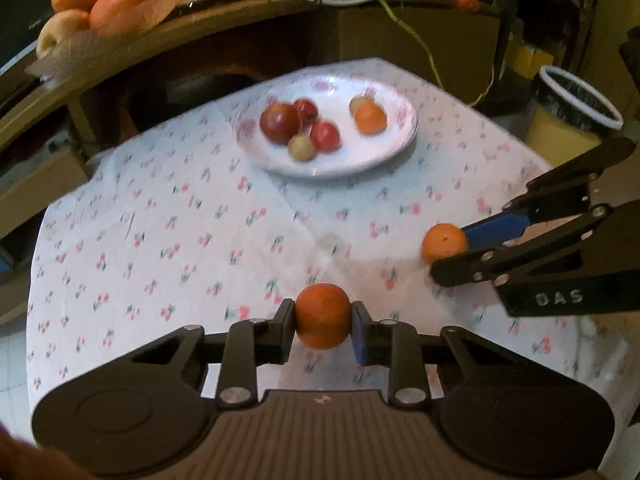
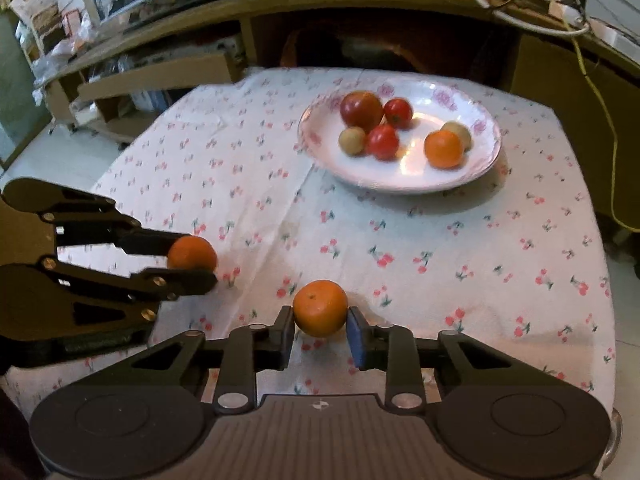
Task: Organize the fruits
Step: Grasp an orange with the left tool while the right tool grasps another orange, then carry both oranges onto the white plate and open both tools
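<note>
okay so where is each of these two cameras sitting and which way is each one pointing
Left wrist: sits on the left gripper, looking forward over its clamped round orange fruit toward the white floral plate; the right gripper shows at right.
Right wrist: sits on the right gripper, holding its own orange mandarin; the left gripper shows at left.
Shared: plate, cherry-print tablecloth.

The white plate (image 2: 316, 142) holds six fruits: three red ones (image 2: 362, 109), two small pale ones (image 2: 352, 141) and one orange (image 2: 443, 149). Two more oranges (image 2: 320, 308) sit over the worktop (image 2: 460, 240), one per gripper.
</note>
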Demonstrator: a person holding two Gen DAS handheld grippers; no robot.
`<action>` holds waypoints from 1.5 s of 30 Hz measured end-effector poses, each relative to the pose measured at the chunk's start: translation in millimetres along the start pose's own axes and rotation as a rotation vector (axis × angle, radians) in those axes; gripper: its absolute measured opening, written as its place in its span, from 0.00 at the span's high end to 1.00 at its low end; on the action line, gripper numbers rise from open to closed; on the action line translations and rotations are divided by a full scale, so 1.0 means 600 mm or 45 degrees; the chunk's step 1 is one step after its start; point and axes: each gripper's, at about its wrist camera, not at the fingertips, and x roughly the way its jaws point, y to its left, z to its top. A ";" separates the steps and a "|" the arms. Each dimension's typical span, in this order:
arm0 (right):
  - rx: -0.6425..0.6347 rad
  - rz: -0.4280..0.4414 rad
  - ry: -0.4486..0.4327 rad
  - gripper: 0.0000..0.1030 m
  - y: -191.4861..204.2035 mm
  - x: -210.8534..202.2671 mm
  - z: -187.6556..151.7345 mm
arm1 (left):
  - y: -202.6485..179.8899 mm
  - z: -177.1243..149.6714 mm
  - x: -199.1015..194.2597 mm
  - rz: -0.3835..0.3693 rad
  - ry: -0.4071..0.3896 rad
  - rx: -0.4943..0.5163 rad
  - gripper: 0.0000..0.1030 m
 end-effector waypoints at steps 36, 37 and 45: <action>0.157 -0.129 -0.154 0.72 -0.101 0.058 0.124 | 0.022 0.158 0.106 0.079 -0.137 -0.078 0.67; 0.155 -0.130 -0.152 0.72 -0.102 0.061 0.125 | 0.023 0.158 0.109 0.080 -0.133 -0.080 0.67; 0.151 -0.134 -0.149 0.72 -0.105 0.077 0.129 | 0.028 0.160 0.125 0.091 -0.128 -0.086 0.67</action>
